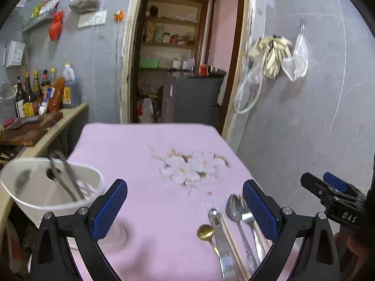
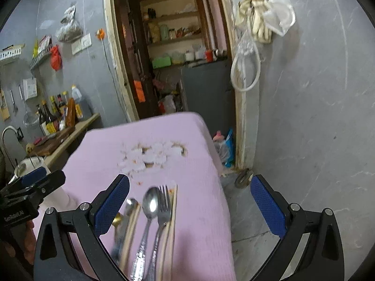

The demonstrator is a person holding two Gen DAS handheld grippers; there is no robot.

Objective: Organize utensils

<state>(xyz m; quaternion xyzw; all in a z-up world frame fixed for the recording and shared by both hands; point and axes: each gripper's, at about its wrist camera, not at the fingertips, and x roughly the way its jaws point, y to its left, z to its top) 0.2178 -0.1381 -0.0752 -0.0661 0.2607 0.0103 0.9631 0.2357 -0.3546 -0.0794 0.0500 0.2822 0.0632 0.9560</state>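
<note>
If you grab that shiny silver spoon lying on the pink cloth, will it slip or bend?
The silver spoon looks like polished metal, so it probably stays stiff but may slip between pads. It lies flat on the pink cloth, pressed close beside the fork, so the fork would likely get nudged too. It looks thin, so probably light.

My left tool (image 1: 185,207): black frame, blue cross-hatched pads. My right tool (image 2: 189,202): same black and blue. Worktop (image 1: 140,154) cover is pale pink with a white flower print (image 1: 193,167) edged in brown. Tub (image 1: 50,187) is white, with grey utensils inside. Small spoon (image 1: 205,231) is gold. Big spoon (image 2: 150,202) and fork (image 2: 164,207) are shiny silver with patterned handles. Chopsticks (image 1: 230,236) are light tan wood. Flat silver scoop (image 1: 216,220) has an engraved handle. Walls grey; red bag (image 1: 56,25) hanging; door frame dark brown.
</note>
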